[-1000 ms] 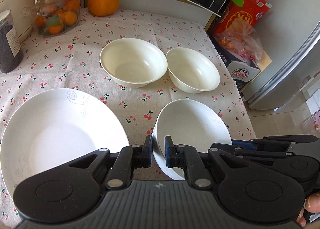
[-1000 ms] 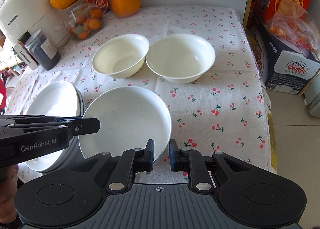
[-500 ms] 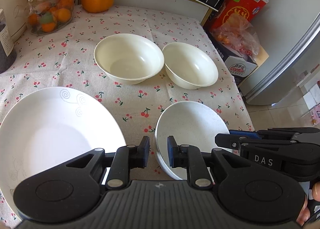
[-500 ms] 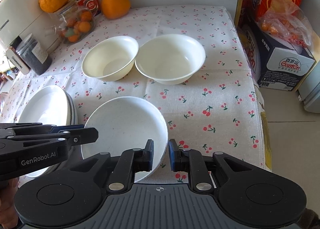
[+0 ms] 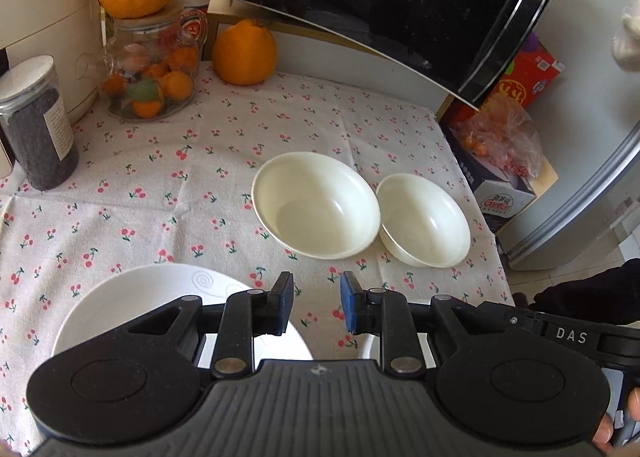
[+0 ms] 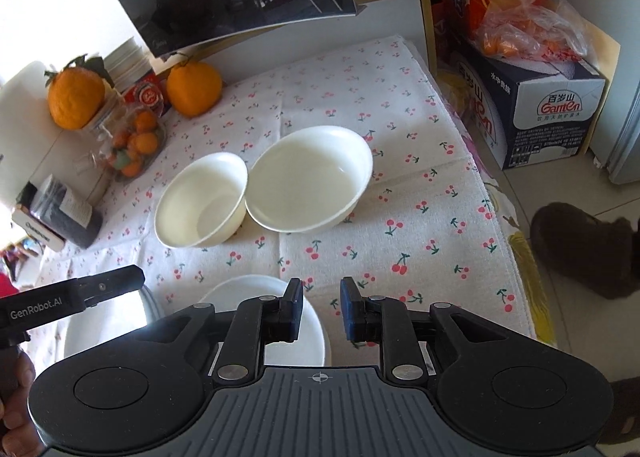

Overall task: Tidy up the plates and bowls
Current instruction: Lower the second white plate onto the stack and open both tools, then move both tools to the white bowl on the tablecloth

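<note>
1. Left wrist view: your left gripper hangs above the cherry-print tabletop. Its fingers are parting, and only cloth shows in the gap between them.
2. Same view: the large white plate lies under the left finger at the near edge. A sliver of another white dish shows beside the right finger.
3. Same view: two cream bowls sit further back, the large bowl to the left and the small bowl just to its right; they look to be touching at the rims.
4. Same view: the glass jar of oranges and a dark canister stand at the far left. Your right gripper shows at the lower right edge.
5. Right wrist view: your right gripper has its fingers slightly apart and grasping nothing.
6. Same view: a small white plate lies under the left finger, near the tabletop's front edge.
7. Same view: here the small bowl appears on the left and the large bowl on the right, side by side.
8. Same view: your left gripper reaches in from the left over the large white plate.
</note>
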